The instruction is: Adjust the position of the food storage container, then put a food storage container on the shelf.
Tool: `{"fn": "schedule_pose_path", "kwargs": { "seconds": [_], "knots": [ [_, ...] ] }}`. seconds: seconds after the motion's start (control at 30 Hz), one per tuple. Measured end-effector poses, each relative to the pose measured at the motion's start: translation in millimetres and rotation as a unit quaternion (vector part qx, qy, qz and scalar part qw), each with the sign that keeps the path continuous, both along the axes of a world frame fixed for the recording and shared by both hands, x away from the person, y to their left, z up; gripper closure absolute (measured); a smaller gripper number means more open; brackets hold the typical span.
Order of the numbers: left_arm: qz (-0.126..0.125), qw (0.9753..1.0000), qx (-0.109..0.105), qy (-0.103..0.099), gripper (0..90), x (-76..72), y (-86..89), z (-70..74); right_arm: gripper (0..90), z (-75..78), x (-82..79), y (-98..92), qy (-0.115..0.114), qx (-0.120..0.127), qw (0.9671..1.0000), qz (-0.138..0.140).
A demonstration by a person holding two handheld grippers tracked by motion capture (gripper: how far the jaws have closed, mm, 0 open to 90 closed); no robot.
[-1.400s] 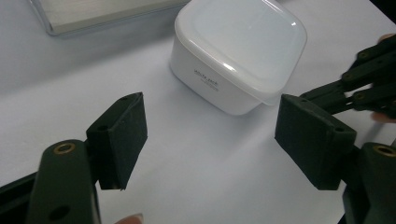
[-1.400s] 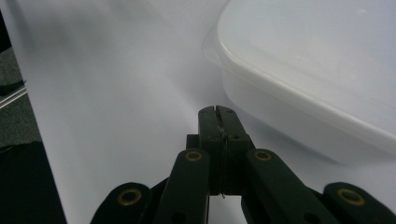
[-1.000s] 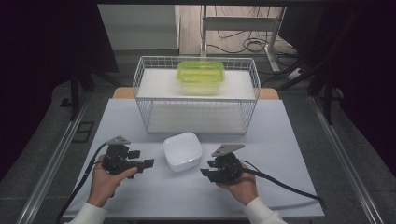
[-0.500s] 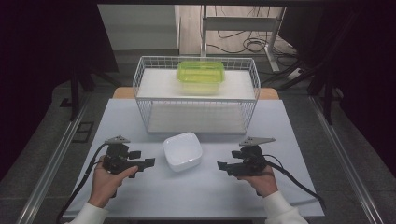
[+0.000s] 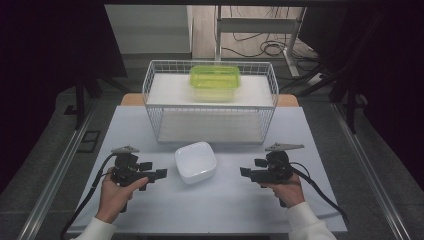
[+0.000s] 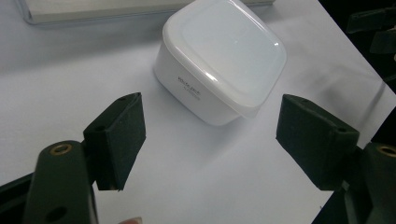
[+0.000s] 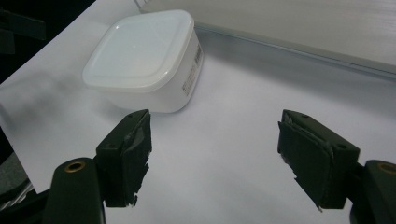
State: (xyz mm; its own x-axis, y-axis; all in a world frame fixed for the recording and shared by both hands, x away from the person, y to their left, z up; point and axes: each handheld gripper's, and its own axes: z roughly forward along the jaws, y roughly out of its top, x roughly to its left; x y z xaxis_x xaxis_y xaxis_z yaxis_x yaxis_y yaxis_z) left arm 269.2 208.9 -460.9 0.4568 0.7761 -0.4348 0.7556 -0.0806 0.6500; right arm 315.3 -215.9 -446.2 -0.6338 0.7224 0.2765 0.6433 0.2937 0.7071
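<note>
Jaws of the left gripper (image 5: 161,173) and right gripper (image 5: 244,172) are spread wide with nothing held, while the white lidded box (image 5: 195,161) is set on the table (image 5: 230,210) between them.

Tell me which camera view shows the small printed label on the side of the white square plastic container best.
The left gripper view: the white square plastic container is close, its labelled side wall facing the camera, though the print is too small to read. The right gripper view shows the label obliquely on a side wall. The high view shows the container from above, no print discernible.
</note>
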Motion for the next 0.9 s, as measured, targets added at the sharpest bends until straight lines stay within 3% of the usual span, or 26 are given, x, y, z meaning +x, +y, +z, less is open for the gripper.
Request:
{"fn": "schedule_pose_path", "kwargs": {
  "seconds": [0.1, 0.33, 0.47, 0.6, 0.77, 0.9],
  "knots": [
    [0.0, 1.0, -0.003, -0.001, 23.4, -1.4, 1.0, 1.0, 25.9, 0.3, 1.1, 0.1, 0.003, 0.002, 1.0, 0.0],
    [0.005, 0.999, -0.042, 0.012, 23.6, 1.6, -0.4, 1.1, 28.6, 4.0, 6.3, 1.2, 0.016, 0.027, 0.9995, -0.001],
    [0.011, 0.9977, -0.062, 0.026, 24.1, 4.7, -3.5, -1.3, 29.4, 11.8, 9.4, 14.9, 0.012, 0.02, 0.9995, 0.023],
    [0.022, 0.9965, -0.077, 0.027, 24.9, 5.1, -4.1, -1.2, 31.4, 15.4, 14.6, 31.9, 0.008, 0.021, 0.9992, 0.033],
    [0.027, 0.9962, -0.079, 0.025, 25.0, 5.0, -6.1, -2.5, 33.0, 19.3, 24.3, 52.9, 0.014, 0.014, 0.9986, 0.05],
    [0.04, 0.9957, -0.08, 0.022, 25.1, 4.5, -8.0, -3.9, 33.9, 23.9, 37.1, 66.7, 0.022, -0.01, 0.9979, 0.06]
  ]
}}
